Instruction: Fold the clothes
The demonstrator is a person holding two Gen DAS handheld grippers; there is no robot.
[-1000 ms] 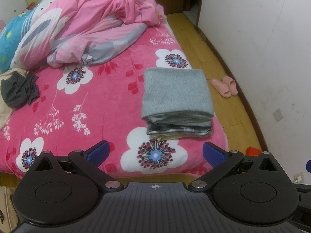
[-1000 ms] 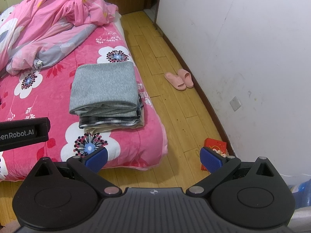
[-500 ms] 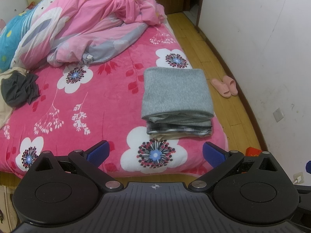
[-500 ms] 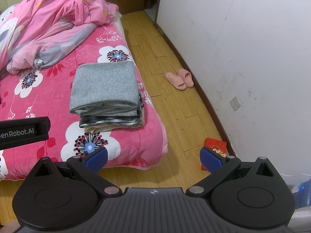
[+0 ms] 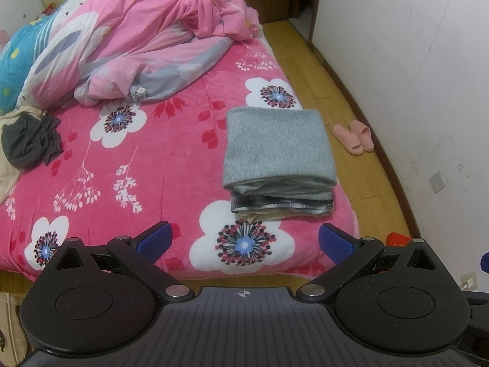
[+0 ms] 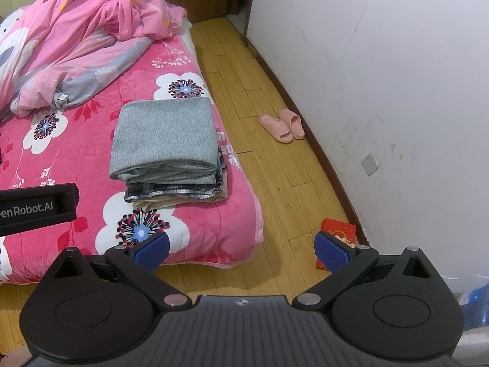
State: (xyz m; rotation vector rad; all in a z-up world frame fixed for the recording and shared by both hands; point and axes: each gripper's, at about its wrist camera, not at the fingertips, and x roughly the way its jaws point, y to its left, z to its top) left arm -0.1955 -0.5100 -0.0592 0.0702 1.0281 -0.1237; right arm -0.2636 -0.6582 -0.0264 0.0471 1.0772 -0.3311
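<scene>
Left gripper (image 5: pixel 243 240): I hold it off the near edge of the bed (image 5: pixel 171 165), jaws spread wide and empty, the blue pads well apart.
Right gripper (image 6: pixel 241 249): also released and carrying nothing; it hangs over the wooden floor (image 6: pixel 269 180) just past the bed's corner.
Folded stack (image 5: pixel 278 165): at 12 o'clock from my left gripper, close to the bed's right edge. A grey piece (image 5: pixel 276 146) lies on top, a plaid one (image 5: pixel 281 206) under it, and a beige layer at the bottom. From the right wrist the same stack (image 6: pixel 168 150) sits at about 11 o'clock.
Unfolded clothes: a dark crumpled garment (image 5: pixel 30 143) lies on a pale one at about 10 o'clock in the left view, well apart from the stack.
Bedding: a pink quilt (image 5: pixel 137 39) is heaped at the far end, from 11 to 12 o'clock.
Step in hand: I judge I am between garments; the stack looks finished and neither gripper touches cloth.
Next move: it calls for swinging toward 10 o'clock, pinching the dark garment by an edge or corner and dragging it onto bare blanket to spread it flat. Thin crumpled fabric may bunch, so both grippers should take separate corners.
Off task: the pink slippers (image 6: pixel 282 125) and a red packet (image 6: pixel 336 232) on the floor.
</scene>
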